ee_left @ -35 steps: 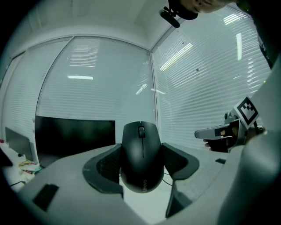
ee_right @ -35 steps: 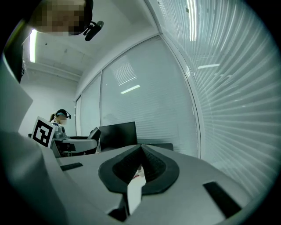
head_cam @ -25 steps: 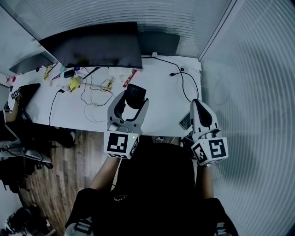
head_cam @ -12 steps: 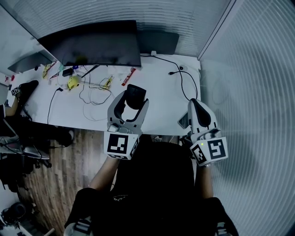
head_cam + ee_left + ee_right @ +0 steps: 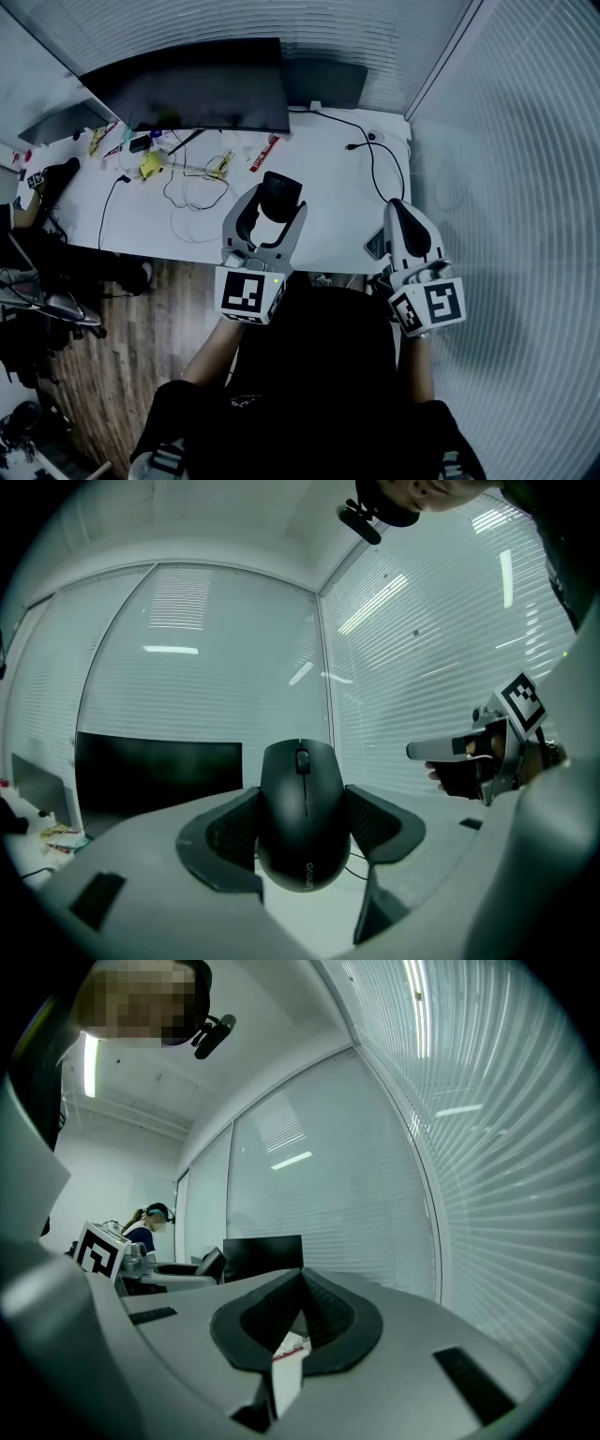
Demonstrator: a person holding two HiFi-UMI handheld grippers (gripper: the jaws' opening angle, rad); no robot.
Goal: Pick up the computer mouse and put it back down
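Observation:
A black computer mouse (image 5: 302,813) sits clamped between the two padded jaws of my left gripper (image 5: 302,827), held up off the white desk (image 5: 319,169). In the head view the same mouse (image 5: 278,196) shows above the desk's front half, with the left gripper (image 5: 274,208) shut on it. My right gripper (image 5: 401,211) hangs over the desk's front right corner with its jaws together and nothing between them. The right gripper view shows those jaws (image 5: 298,1312) meeting at the tips.
A wide black monitor (image 5: 192,89) stands at the back of the desk. Loose cables (image 5: 192,192), a yellow object (image 5: 150,167) and small items lie at the left. A black cable (image 5: 380,164) runs along the right side. A dark flat object (image 5: 375,246) lies near the right gripper.
Hardly anything differs: the left gripper with the mouse has drifted a few pixels right. The right gripper stays in place.

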